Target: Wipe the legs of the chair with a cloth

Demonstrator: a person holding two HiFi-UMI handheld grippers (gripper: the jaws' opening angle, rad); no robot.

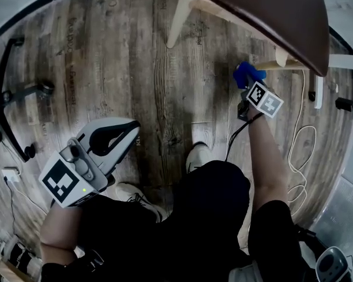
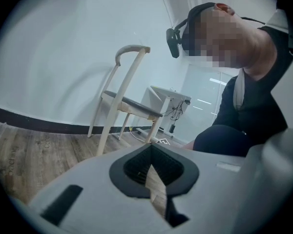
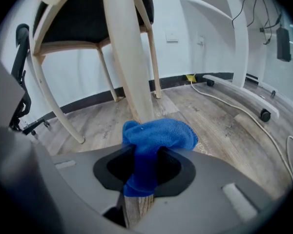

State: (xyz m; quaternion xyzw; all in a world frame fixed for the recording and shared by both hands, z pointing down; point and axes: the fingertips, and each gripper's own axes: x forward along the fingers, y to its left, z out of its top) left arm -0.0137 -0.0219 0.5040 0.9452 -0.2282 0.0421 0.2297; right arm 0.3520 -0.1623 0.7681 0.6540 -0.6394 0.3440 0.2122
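Cloth [image 3: 158, 136] in right tongs [image 3: 144, 175], at chair leg [image 3: 127, 57].

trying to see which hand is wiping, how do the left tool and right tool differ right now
The right tool is shut on the blue cloth; the left tool is shut on nothing. The right tool sits close to a chair leg; the left tool is near the person's lap, away from the chair. Both are grey with a marker cube.

The chair [image 1: 282, 16] stood ahead, to the right. Under its seat, the cloth [image 3: 154, 140] sat between the right gripper's [image 3: 144, 172] jaws, just before a leg [image 3: 129, 57]. The left gripper [image 1: 120, 135] hung well apart, leftward.
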